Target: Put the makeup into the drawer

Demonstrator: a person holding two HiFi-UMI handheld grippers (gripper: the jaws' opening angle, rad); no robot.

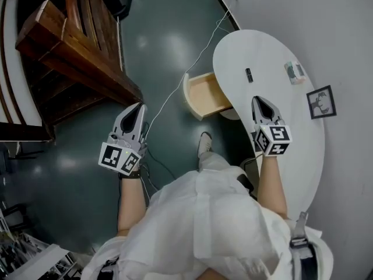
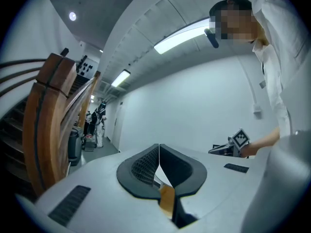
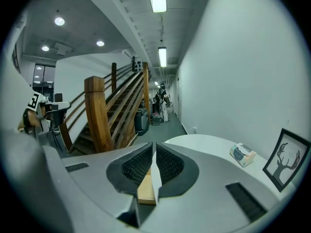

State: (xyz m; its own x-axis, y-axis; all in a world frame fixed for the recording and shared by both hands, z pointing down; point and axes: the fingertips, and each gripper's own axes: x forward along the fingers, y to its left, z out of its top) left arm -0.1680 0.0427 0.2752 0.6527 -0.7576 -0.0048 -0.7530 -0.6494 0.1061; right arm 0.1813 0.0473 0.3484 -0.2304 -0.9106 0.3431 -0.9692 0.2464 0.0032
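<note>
A small black makeup item lies on the white round-ended table. Under the table's left edge a pale wooden drawer stands pulled out and looks empty. My right gripper hovers over the table just this side of the makeup, jaws shut with nothing in them. My left gripper hangs over the dark floor left of the drawer, also shut and empty. The makeup does not show in either gripper view.
A tissue pack and a framed picture sit near the table's wall side. A wooden staircase fills the upper left. A thin cable runs across the floor towards the drawer. My own foot stands by the drawer.
</note>
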